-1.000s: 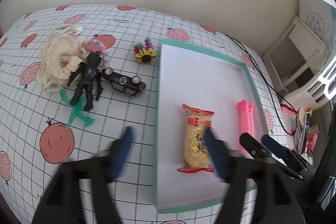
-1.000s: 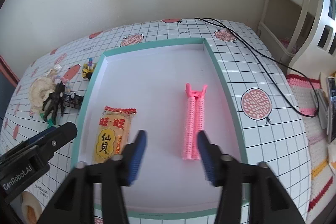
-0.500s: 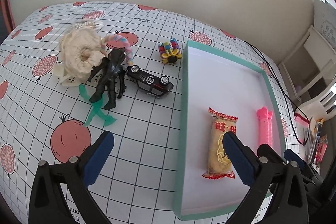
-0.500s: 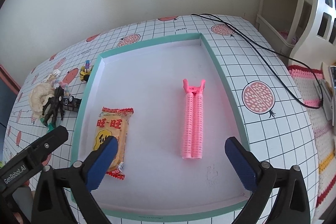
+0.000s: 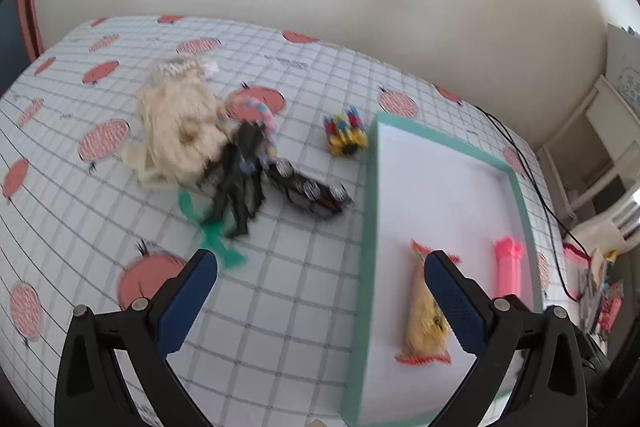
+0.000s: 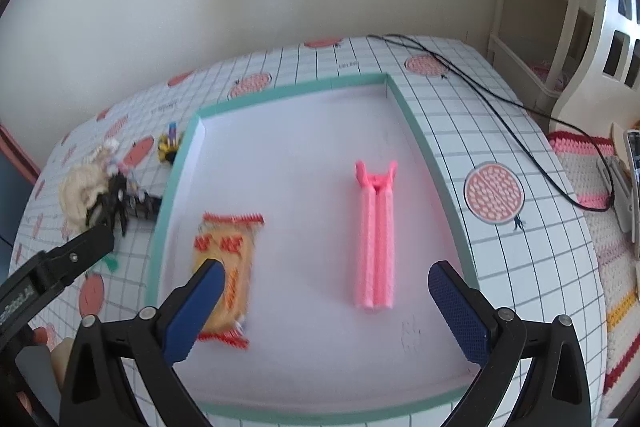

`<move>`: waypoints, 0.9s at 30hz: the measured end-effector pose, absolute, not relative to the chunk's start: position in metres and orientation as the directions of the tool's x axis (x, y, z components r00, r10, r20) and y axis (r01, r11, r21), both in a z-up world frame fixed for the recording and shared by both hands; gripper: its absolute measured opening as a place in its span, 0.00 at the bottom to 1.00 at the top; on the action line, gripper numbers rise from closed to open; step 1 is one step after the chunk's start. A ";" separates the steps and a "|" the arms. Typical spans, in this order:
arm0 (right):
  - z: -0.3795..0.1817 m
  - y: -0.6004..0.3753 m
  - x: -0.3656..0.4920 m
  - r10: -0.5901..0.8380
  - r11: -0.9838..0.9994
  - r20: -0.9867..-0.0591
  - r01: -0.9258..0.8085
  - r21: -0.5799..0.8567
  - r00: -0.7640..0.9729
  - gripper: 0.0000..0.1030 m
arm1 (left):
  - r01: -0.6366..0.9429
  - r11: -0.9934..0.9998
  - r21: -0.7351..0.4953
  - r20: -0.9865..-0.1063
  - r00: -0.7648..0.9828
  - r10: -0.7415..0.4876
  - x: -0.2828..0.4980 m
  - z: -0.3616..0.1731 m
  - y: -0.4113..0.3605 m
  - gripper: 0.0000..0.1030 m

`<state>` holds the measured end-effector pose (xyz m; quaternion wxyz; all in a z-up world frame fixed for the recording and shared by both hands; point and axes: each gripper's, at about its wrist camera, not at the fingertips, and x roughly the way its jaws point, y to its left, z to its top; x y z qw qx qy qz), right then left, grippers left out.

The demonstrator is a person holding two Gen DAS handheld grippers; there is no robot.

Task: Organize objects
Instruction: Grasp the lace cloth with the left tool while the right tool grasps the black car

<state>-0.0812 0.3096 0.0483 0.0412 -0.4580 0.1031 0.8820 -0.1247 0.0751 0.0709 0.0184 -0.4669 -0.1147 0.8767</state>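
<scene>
On the gridded tablecloth with its red fruit prints, the left wrist view takes in a loose heap left of the tray: a cream fabric bundle, a black action figure lying over a green figure, an overturned black toy car and a small yellow toy farther off. The right wrist view shows that heap only small at its left edge, but lays the whole tray open. A yellow snack packet with red crimped ends lies near-left inside it, and a pink ribbed clip lies to its right, well apart, forked end far. A black cable crosses the far right corner of the table.

The left gripper and right gripper both stand spread wide, nothing between the blue pads. A second ago both were narrower, and the left view has since swung left, off the packet and over bare cloth.
</scene>
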 end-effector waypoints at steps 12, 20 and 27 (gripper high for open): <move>0.055 0.330 -0.142 -0.053 -0.947 -0.775 -0.215 0.240 -0.630 1.00 | 0.138 -0.972 -0.188 -0.788 -0.612 0.066 -0.194 0.089 0.036 1.00; 0.069 0.316 -0.132 -0.117 -0.942 -0.745 -0.165 0.293 -0.657 1.00 | 0.208 -0.948 -0.239 -0.793 -0.606 0.067 -0.176 0.085 -0.016 1.00; 0.075 0.263 -0.145 -0.199 -0.963 -0.741 -0.011 0.269 -0.642 1.00 | 0.295 -0.928 -0.228 -0.810 -0.586 0.012 -0.173 0.072 -0.057 1.00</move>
